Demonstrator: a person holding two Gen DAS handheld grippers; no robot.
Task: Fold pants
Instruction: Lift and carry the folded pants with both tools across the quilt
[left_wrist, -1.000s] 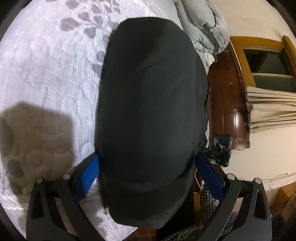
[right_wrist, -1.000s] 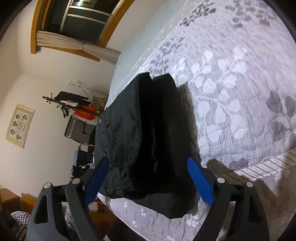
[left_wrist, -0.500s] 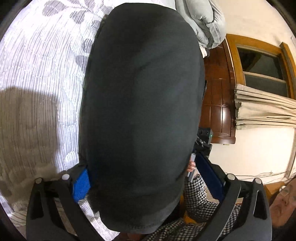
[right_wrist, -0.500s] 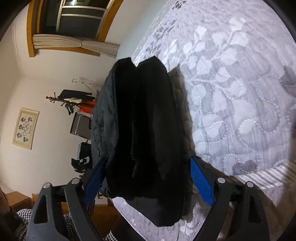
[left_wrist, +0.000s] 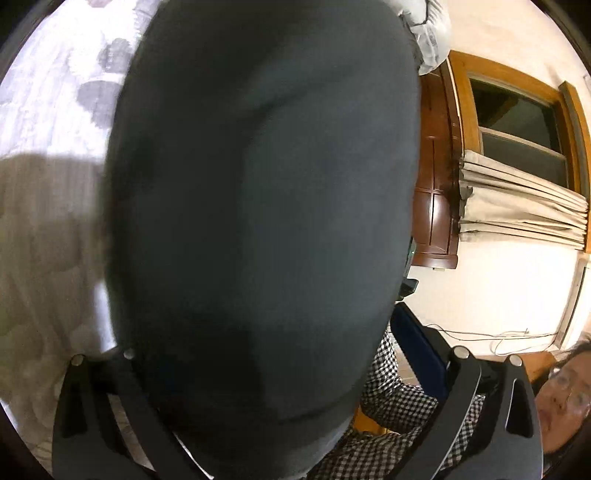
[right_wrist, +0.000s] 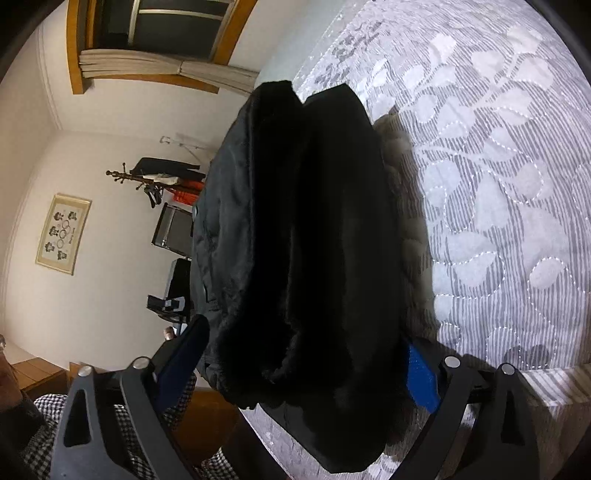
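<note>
**Folded pants held between two pairs of tongs above a bed: risks of the release**

The black pants (right_wrist: 306, 258) form a thick folded bundle that hangs at the edge of the bed (right_wrist: 498, 177), part over the quilt and part beyond its edge. The right tongs (right_wrist: 306, 365) straddle the near end of the bundle; the jaws are opening, the cloth lies between the blue pads, and a small gap shows beside the left pad, so the hold reads as released or nearly so. In the left wrist view the left tongs (left_wrist: 266, 350) also straddle the pants (left_wrist: 258, 221). One pad is hidden by cloth, the other stands beside it; whether they press cannot be told.

Likely faults, judged from this position:

1. The layers gape at the near end. A release above the bed may let them spring apart and undo the fold.
2. The bundle overhangs the bed edge. Unsupported, it may slide to the floor.
3. Uneven release, one pair of tongs first, may twist the bundle.
4. Cloth may snag on a pad during withdrawal and drag the top layer.
</note>
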